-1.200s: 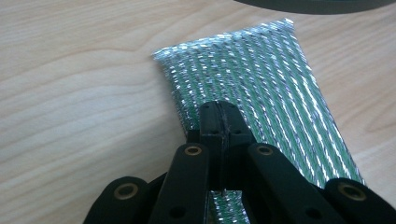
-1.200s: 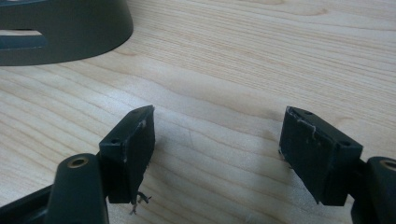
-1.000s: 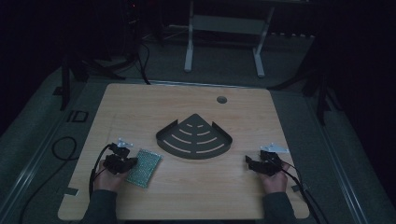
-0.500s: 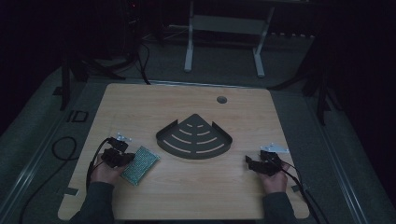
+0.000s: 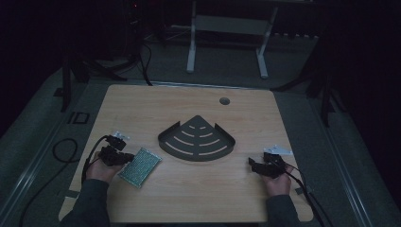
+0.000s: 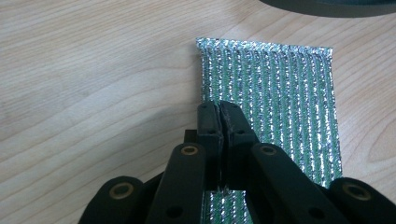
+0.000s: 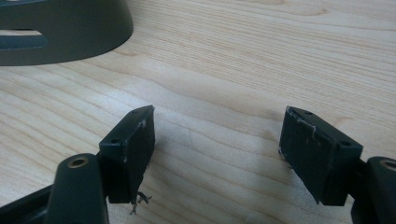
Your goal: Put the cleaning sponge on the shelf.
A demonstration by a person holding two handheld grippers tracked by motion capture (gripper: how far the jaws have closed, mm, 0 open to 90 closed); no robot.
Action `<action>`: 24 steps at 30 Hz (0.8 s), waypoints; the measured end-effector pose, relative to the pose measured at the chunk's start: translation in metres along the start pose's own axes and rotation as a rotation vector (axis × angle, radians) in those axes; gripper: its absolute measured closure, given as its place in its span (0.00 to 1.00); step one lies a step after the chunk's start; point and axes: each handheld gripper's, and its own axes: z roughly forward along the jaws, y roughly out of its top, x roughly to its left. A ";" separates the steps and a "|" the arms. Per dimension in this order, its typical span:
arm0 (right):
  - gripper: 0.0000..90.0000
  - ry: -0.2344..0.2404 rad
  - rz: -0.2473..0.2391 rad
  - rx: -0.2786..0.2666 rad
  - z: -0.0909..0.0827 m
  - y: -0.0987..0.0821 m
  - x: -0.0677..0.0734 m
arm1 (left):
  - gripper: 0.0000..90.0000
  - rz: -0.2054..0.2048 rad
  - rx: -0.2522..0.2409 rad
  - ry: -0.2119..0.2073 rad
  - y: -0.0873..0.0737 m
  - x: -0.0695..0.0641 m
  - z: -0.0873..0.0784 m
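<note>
A pale wooden table point(image 5: 189, 198) sits in a dim room, with a dark fan-shaped slotted tray point(image 5: 196, 140) at its middle and a small round hole point(image 5: 224, 100) near the far edge. A green and silver scouring pad point(image 5: 140, 166) lies flat on the wood at the person's left, just in front of the tray's left corner but apart from it. The left gripper point(image 6: 219, 116) rests on the pad's near left side — its jaws are pressed together, and whether they pinch any of the pad's surface cannot be told. The tray's dark rim point(image 6: 327, 5) shows just beyond the pad's far edge. The right gripper point(image 7: 217, 135) lies low over bare wood at the table's right, jaws spread wide with nothing between them — the tray's wall point(image 7: 70, 32) stands ahead to its left, well apart. Cables point(image 5: 61, 151) trail over the floor at left.
</note>
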 end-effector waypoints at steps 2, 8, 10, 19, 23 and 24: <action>0.29 0.000 0.000 0.000 0.000 0.000 0.000 | 0.96 0.003 0.009 -0.010 0.002 0.002 -0.002; 0.29 0.000 0.000 0.000 0.000 0.000 0.000 | 0.94 0.015 0.051 -0.031 0.010 0.007 -0.003; 0.29 0.000 0.000 0.000 0.000 0.000 0.000 | 0.93 0.014 0.067 -0.052 0.014 0.009 -0.001; 0.29 0.000 0.000 0.000 0.000 0.000 0.000 | 0.87 0.024 0.113 -0.084 0.024 0.012 0.002; 0.29 0.000 0.000 0.000 0.000 0.000 0.000 | 0.82 0.020 0.142 -0.105 0.027 0.014 0.005; 0.29 0.000 0.000 0.000 0.000 0.000 0.000 | 0.82 0.022 0.152 -0.110 0.028 0.015 0.006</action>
